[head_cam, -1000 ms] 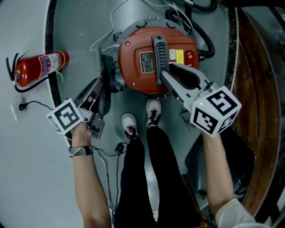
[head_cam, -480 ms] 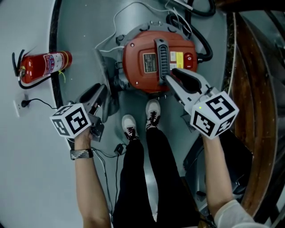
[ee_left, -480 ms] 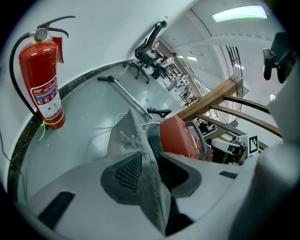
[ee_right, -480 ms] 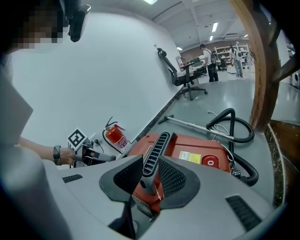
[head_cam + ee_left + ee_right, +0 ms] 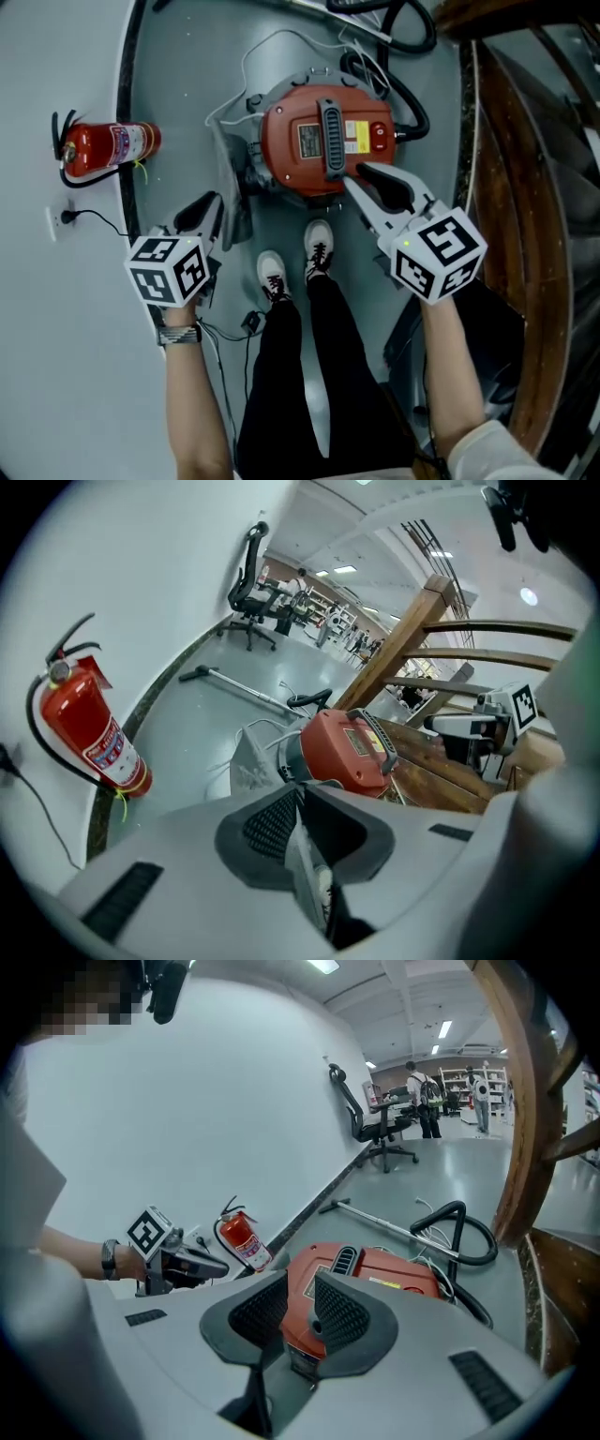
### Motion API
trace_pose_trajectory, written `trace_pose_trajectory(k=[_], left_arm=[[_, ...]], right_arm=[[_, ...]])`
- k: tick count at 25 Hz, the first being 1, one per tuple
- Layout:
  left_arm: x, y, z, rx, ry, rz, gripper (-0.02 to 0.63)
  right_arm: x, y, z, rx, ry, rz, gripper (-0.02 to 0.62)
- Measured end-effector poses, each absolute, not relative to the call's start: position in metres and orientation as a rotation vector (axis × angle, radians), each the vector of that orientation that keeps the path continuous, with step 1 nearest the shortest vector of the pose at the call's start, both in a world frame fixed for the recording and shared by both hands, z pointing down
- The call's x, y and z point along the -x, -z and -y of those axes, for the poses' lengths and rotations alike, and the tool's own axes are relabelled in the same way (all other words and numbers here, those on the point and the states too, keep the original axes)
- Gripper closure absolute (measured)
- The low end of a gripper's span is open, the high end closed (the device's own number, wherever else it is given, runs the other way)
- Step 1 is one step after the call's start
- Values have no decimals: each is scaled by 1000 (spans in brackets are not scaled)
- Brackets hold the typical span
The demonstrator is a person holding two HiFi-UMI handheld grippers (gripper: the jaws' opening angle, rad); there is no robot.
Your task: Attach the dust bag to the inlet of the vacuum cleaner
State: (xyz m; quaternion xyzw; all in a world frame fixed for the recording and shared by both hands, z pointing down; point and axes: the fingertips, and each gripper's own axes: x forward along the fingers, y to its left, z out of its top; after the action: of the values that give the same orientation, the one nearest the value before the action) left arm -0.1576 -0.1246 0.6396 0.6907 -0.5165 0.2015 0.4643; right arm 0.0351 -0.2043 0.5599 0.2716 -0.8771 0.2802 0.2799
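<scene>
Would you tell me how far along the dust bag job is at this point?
Done, apparently: the dust bag sits against the inlet side of the vacuum cleaner; whether it is fully seated I cannot tell. In hand: nothing. The left gripper, its fingers just closed on nothing, and the open right gripper are both clear of it. Left: probably only checking the fit.

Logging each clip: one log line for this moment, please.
left gripper: jaws just been closing, empty | right gripper: open, empty | dust bag: beside vacuum cleaner, unheld
</scene>
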Motion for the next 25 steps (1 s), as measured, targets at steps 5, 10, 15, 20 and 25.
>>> trace_pose_trajectory(k=[5, 10, 15, 20, 25], left_arm=[[170, -590, 116, -1753, -547, 1330, 599], [178, -533, 112, -1786, -577, 1398, 604], [173, -461, 110, -1858, -533, 1445, 604], [163, -392, 106, -1933, -504, 1504, 604], [153, -333, 98, -2029, -571, 1504, 604]], right_arm=[[-35, -511, 194, -775, -711, 2361, 520], [-27, -459, 186, -793, -666, 2389, 545], [-16, -401, 178, -820, -617, 2421, 561], [-3, -344, 163, -803, -512, 2457, 568], [3, -299, 148, -729, -300, 2434, 568]])
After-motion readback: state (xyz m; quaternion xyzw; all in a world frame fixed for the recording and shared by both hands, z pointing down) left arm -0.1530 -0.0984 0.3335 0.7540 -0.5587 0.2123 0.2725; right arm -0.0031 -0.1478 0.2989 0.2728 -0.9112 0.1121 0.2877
